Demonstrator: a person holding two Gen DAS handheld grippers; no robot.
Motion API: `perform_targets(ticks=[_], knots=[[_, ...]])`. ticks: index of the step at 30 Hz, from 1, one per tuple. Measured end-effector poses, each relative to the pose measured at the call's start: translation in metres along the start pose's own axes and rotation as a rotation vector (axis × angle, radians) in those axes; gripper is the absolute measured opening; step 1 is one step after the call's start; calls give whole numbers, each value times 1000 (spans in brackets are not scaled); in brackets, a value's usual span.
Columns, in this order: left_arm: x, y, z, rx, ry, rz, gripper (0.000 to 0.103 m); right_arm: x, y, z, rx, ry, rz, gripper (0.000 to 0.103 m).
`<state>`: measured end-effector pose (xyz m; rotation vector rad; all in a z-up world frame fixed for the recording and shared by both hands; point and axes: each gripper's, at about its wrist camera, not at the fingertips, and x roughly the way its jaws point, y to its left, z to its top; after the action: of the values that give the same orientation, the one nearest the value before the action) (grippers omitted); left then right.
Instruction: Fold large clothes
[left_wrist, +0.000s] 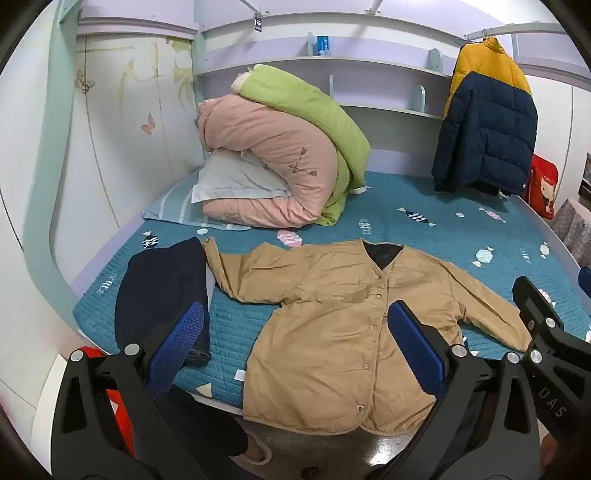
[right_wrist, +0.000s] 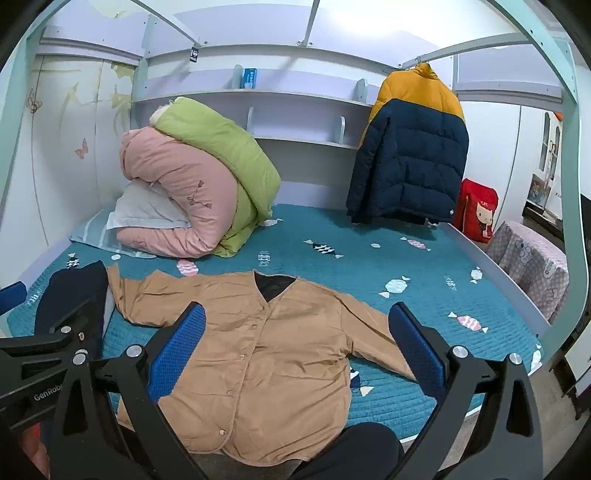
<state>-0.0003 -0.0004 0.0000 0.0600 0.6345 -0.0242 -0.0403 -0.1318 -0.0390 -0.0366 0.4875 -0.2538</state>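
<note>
Tan and soft, the jacket (left_wrist: 332, 332) lies flat on the blue bed cover (left_wrist: 461, 236), front side up, with its snaps done up. Both sleeves (right_wrist: 369, 325) stick out to the sides. Its bottom edge hangs a little over the front of the bed, close to you.

Your left gripper (left_wrist: 295, 339) and your right gripper (right_wrist: 295, 343) both hang over the jacket with their blue pads (right_wrist: 177, 347) spread wide. They grasp nothing and do not touch the cloth yet.

You have 2 sleeves to fold in first, I think. Go low to 1 cuff and pinch just the cloth, not the bed cover under it. Lift it a little and lay the sleeve across the chest. Keep it smooth so no bumps hide inside. Then do the other side the same way.

Watch the dark blue clothes (left_wrist: 162, 295) just beside the left sleeve. The cuff sits close to them, so pinch only the tan cloth. The folded quilts (right_wrist: 199, 184) and the hanging puffy coat (right_wrist: 410, 155) are far back, well apart from your work.
</note>
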Motion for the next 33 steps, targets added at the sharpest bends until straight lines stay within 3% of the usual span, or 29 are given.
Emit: perform_targets(ticks=[16, 33], knots=[[12, 6, -1, -22, 44, -46, 99, 7, -2, -3, 21, 30, 38, 96], [20, 12, 0, -24, 68, -47, 99, 13, 5, -5, 29, 62, 57, 96]])
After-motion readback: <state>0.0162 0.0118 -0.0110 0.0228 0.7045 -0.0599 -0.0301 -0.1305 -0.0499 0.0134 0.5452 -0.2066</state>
